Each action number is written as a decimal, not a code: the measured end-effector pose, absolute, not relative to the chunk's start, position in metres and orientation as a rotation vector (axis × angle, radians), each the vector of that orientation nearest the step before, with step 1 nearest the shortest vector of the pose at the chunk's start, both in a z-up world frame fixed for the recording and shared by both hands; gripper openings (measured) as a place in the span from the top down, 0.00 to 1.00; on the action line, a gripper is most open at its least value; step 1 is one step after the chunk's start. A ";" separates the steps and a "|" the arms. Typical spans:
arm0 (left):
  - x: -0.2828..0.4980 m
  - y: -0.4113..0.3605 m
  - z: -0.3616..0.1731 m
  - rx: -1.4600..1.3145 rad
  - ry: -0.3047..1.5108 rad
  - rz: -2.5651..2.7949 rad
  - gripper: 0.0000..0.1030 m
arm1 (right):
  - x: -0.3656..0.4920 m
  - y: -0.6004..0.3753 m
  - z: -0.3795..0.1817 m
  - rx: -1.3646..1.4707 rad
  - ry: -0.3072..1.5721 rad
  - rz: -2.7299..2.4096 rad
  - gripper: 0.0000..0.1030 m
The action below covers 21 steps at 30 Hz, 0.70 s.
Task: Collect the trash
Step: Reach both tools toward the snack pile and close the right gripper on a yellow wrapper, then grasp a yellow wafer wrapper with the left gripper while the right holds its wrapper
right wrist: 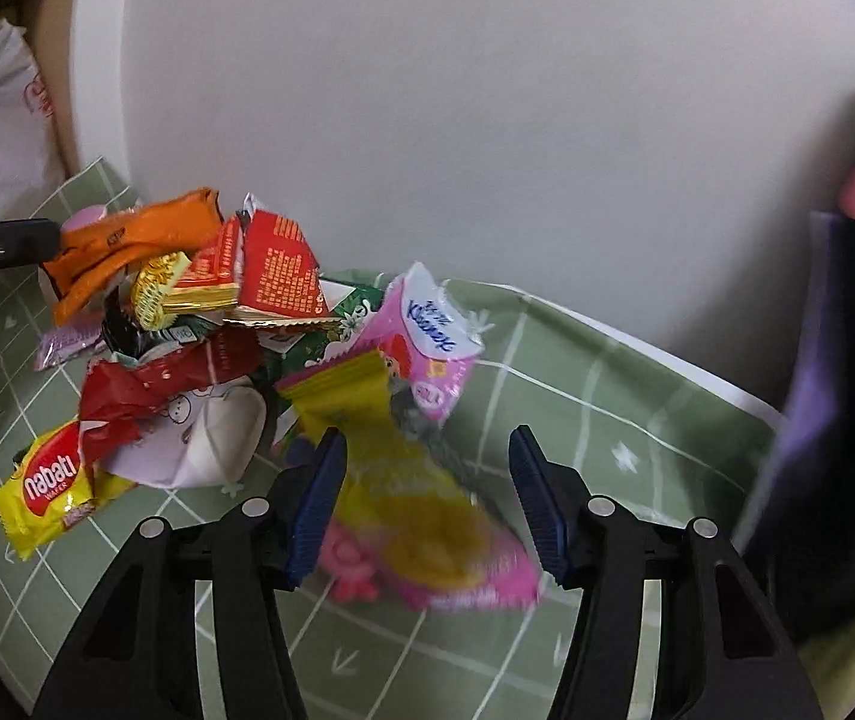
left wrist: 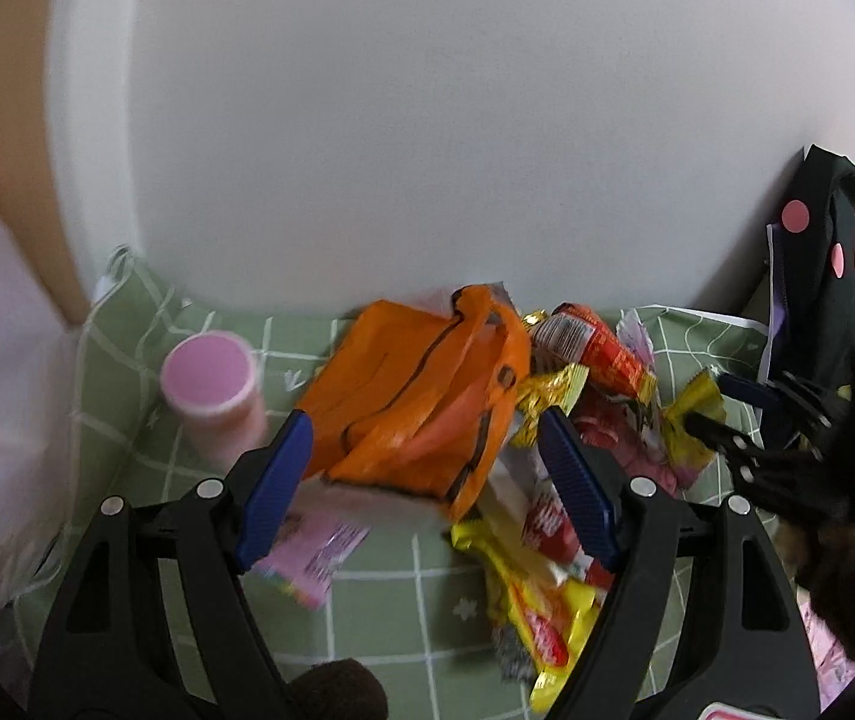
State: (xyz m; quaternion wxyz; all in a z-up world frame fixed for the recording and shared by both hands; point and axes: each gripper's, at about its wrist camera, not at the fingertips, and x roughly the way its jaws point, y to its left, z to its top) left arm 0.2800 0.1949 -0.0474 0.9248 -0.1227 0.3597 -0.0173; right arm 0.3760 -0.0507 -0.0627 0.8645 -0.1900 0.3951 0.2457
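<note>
A heap of snack wrappers (right wrist: pixel 235 312) lies on the green checked cloth (right wrist: pixel 577 420) against a white wall. My left gripper (left wrist: pixel 427 480) is open, its blue pads on either side of the orange wrapper (left wrist: pixel 415 396); I cannot see either pad pressing on it. Red and yellow wafer wrappers (left wrist: pixel 547 570) lie under its right finger. My right gripper (right wrist: pixel 427 504) is open over a blurred yellow and pink wrapper (right wrist: pixel 421 516), with a gap at the right pad. In the left wrist view the right gripper (left wrist: pixel 709 405) reaches into the heap's right side. The left gripper's fingertip (right wrist: pixel 1 243) shows beside the orange wrapper (right wrist: pixel 127 240).
A pink cylindrical tub (left wrist: pixel 211 390) stands on the cloth left of the heap. A black bag with pink dots (left wrist: pixel 829 276) leans on the wall at the right. A white plastic bag (right wrist: pixel 1 120) and a brown panel sit at the far left.
</note>
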 end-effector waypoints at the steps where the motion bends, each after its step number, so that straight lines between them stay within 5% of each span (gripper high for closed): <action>1: 0.276 0.196 -0.048 -0.251 0.742 -0.025 0.29 | 0.384 -0.051 -0.066 -0.383 0.860 0.554 0.58; 5: 0.251 0.200 -0.055 -0.260 0.755 0.009 0.29 | 0.388 -0.058 -0.072 -0.328 0.928 0.652 0.84; 8: 0.239 0.199 -0.063 -0.288 0.773 0.004 0.29 | 0.374 -0.072 -0.073 -0.237 0.963 0.683 0.93; 16: 0.230 0.151 -0.090 -0.272 0.886 -0.105 0.30 | 0.324 -0.115 -0.060 -0.057 0.939 0.543 0.95; 21: 0.236 0.140 -0.106 -0.347 0.946 -0.127 0.48 | 0.301 -0.142 -0.059 -0.013 0.937 0.415 0.95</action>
